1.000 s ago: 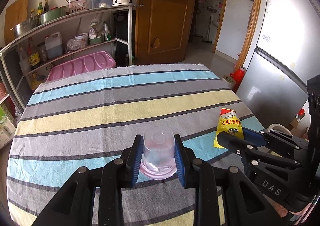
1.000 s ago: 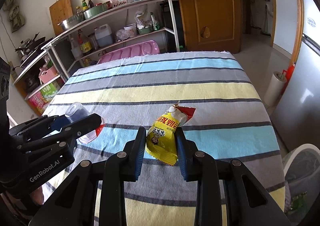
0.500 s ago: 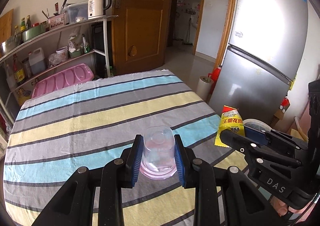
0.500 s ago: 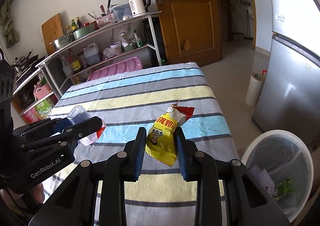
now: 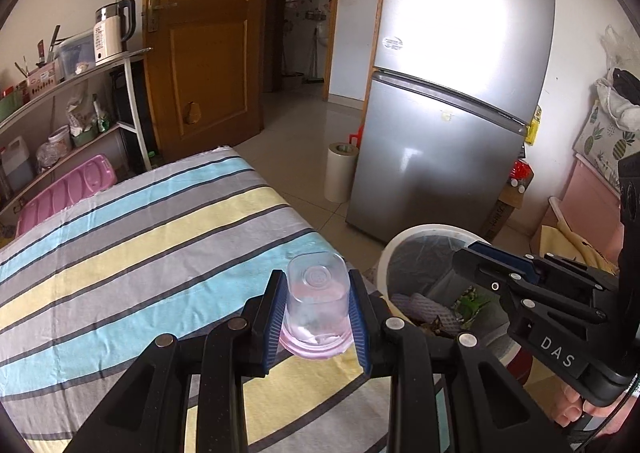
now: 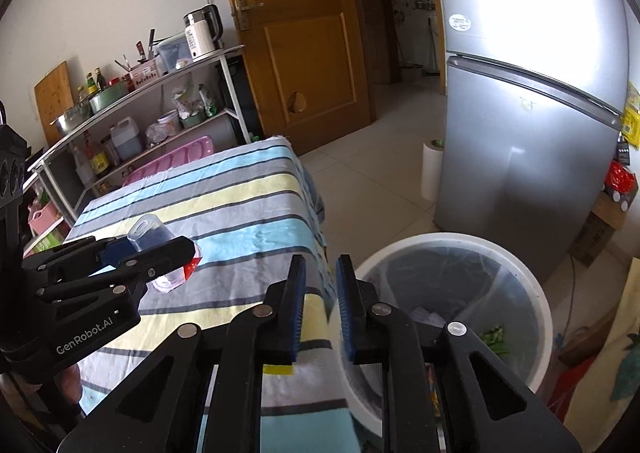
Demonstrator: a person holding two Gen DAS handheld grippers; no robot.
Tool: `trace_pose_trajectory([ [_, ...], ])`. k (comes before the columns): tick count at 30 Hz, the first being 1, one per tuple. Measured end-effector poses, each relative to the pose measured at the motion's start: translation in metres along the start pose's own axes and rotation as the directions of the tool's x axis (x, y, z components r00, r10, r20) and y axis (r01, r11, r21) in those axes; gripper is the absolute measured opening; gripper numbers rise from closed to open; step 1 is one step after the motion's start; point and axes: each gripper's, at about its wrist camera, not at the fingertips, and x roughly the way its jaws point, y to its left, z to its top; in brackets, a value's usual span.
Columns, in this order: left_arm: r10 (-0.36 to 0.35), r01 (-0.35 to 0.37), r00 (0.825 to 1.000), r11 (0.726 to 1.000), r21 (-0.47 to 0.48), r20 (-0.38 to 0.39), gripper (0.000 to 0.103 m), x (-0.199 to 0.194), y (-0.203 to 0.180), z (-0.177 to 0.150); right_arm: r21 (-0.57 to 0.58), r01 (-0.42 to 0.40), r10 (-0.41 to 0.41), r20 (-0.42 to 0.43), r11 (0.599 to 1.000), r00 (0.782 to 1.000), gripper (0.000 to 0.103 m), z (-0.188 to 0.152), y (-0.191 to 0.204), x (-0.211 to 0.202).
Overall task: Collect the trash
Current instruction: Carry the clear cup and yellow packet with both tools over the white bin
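Observation:
My left gripper point(image 5: 317, 315) is shut on a clear plastic cup point(image 5: 316, 303), held upside down above the table's right edge; the cup also shows in the right wrist view point(image 6: 160, 253). My right gripper point(image 6: 320, 309) is open and empty, its jaws a small gap apart, at the rim of a white trash bin point(image 6: 536, 293). The yellow snack bag is not in view. The bin point(image 5: 400, 249) holds a clear liner and some scraps and stands on the floor right of the table.
The table wears a striped cloth point(image 5: 140, 253). A silver fridge point(image 5: 452, 113) stands behind the bin, with a paper roll point(image 5: 340, 173) beside it. A metal shelf rack point(image 6: 152, 113) with kitchenware and a wooden door point(image 6: 304, 33) are beyond the table.
Both grippers swung right toward the bin. The right gripper opened and the yellow snack bag it held is gone from view. The left gripper still holds the cup.

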Motion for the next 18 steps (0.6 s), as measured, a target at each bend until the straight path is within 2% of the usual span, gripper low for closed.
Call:
trace_pose_trajectory([
  [4,-0.003,0.004,1.0,1.0,0.01,-0.013,0.031,0.006,-0.007,-0.002,0.03,-0.027,0.028,-0.022,0.999,0.999,0.015,-0.006,-0.013,-0.001],
  [10,0.047,-0.048,0.999,0.998,-0.047,-0.025,0.031,0.005,0.022,-0.005,0.043,-0.122,0.125,-0.075,0.992,0.989,0.016,-0.017,0.0,0.021],
  [11,0.056,-0.057,0.998,0.997,-0.057,-0.025,0.031,0.004,0.029,-0.006,0.03,-0.127,0.129,-0.089,0.991,0.988,0.017,-0.019,0.006,0.025],
  [13,0.061,-0.063,0.998,0.995,-0.076,-0.028,0.031,0.003,0.039,-0.008,0.017,-0.132,0.133,-0.112,0.991,0.985,0.032,-0.022,0.015,0.034],
  [15,0.069,-0.072,0.997,0.994,-0.088,-0.034,0.031,0.004,0.044,-0.012,0.016,-0.134,0.135,-0.134,0.991,0.982,0.038,-0.027,0.022,0.041],
  [18,0.067,-0.071,0.997,0.993,-0.097,-0.042,0.031,0.004,0.049,-0.016,-0.004,-0.115,0.113,-0.163,0.993,0.98,0.039,-0.033,0.032,0.051],
])
